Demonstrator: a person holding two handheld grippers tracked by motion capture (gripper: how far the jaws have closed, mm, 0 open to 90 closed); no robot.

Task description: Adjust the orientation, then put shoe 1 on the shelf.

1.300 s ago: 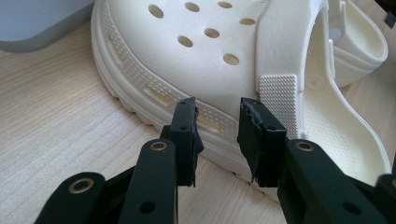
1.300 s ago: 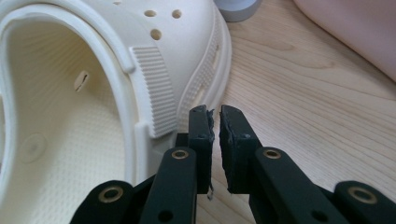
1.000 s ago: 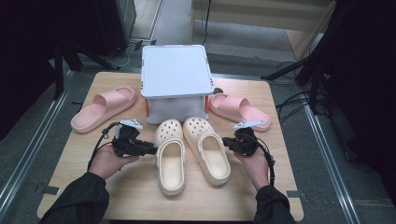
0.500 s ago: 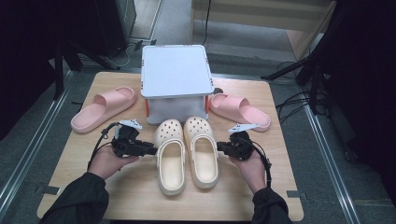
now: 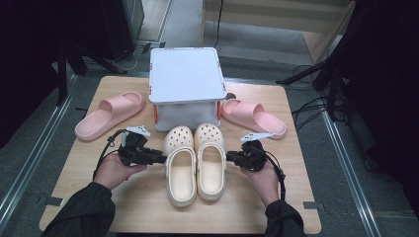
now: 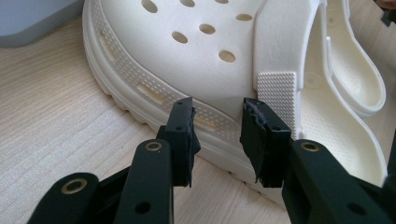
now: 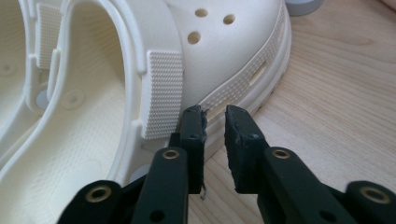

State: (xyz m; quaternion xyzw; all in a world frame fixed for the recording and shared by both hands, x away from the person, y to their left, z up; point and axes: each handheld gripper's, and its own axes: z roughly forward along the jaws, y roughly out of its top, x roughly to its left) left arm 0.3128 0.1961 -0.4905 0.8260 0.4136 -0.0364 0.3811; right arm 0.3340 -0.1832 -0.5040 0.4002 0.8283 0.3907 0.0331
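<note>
High view: left gripper [image 5: 160, 157] at the outer side of left clog [image 5: 181, 166]; right gripper [image 5: 231, 157] beside right clog [image 5: 210, 158].
Left gripper view: jaws parted, just been opening, nothing pinched; clog sole [image 6: 154, 88] straight ahead.
Right gripper view: jaws slightly apart, just been opening, empty; clog side [image 7: 243, 74] just ahead.

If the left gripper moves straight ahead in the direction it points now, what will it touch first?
Most likely the outer side of the left cream clog. The left gripper points at its sole edge, jaws apart with nothing between them, having just opened a little. Whether the tips already touch it is unclear.
</note>
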